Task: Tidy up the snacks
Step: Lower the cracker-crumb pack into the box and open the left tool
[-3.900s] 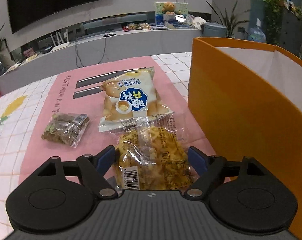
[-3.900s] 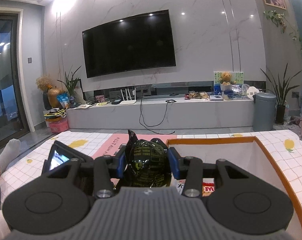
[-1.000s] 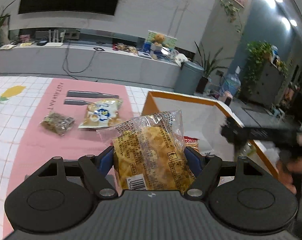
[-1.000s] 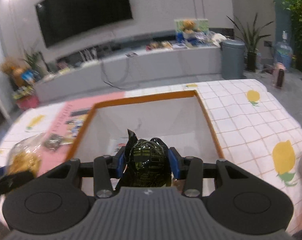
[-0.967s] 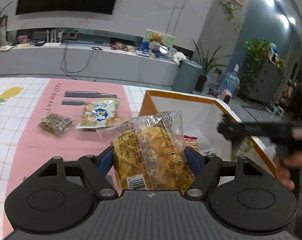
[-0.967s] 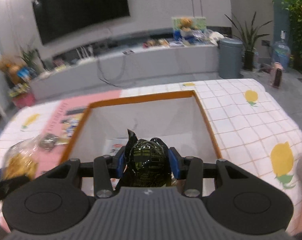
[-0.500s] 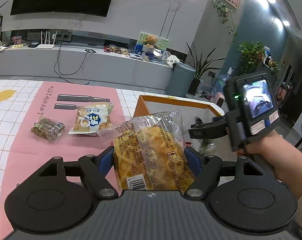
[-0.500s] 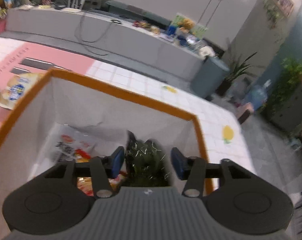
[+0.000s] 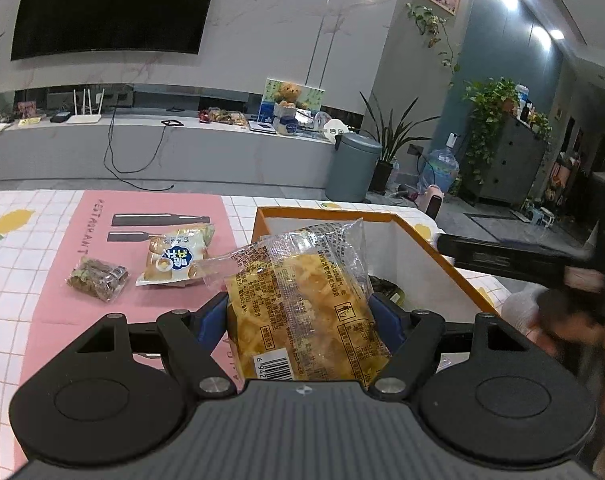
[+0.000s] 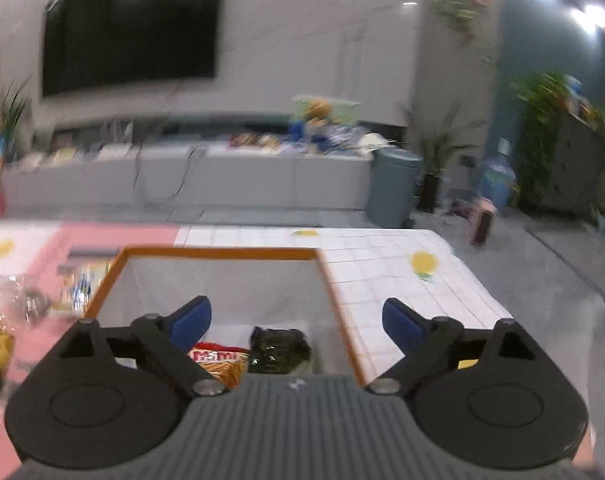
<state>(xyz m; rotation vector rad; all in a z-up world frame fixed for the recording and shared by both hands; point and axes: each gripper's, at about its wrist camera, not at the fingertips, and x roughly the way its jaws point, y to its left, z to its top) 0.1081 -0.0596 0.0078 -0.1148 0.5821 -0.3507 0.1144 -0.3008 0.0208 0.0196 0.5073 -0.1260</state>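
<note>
Tiled table [image 9: 30, 332] bears pink mat [image 9: 58, 264], orange box [image 9: 442, 258].

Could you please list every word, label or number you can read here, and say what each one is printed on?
"RESTAURANT": pink mat, partly legible.
"6 942": barcode on the yellow snack bag held in the left gripper.
Blue logo on the potato chip bag: not legible.
Red packet in the orange box: blurred.
</note>
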